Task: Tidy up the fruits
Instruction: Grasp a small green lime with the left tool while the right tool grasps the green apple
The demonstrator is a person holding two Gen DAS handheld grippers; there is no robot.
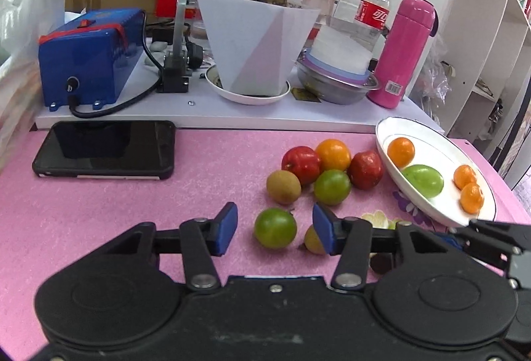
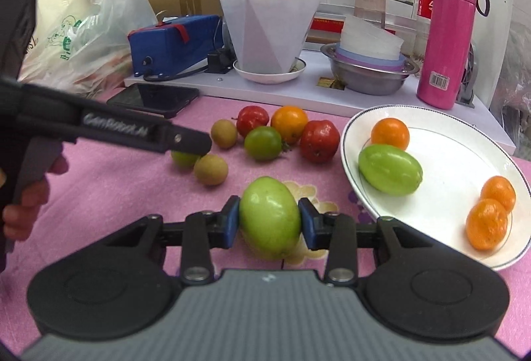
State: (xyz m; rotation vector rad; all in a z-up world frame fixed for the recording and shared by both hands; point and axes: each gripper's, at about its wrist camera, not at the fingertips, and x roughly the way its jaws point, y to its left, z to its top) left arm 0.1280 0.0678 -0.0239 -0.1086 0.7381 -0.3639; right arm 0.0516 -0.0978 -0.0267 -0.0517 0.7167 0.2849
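On the white plate (image 2: 441,195), three oranges and one green fruit; right gripper (image 2: 269,223) clamped on another green fruit (image 2: 270,215); left gripper (image 1: 274,229) apart.

The left wrist camera sits low behind the left gripper (image 1: 275,229), facing forward across the counter (image 1: 116,205) toward the white planter (image 1: 255,42), with the white plate (image 1: 385,132) at far right. The right wrist camera looks the same way from behind the right gripper (image 2: 269,221), nearer the plate (image 2: 444,141). Both share the fruit cluster, plate, planter and pink bottle (image 2: 448,35).
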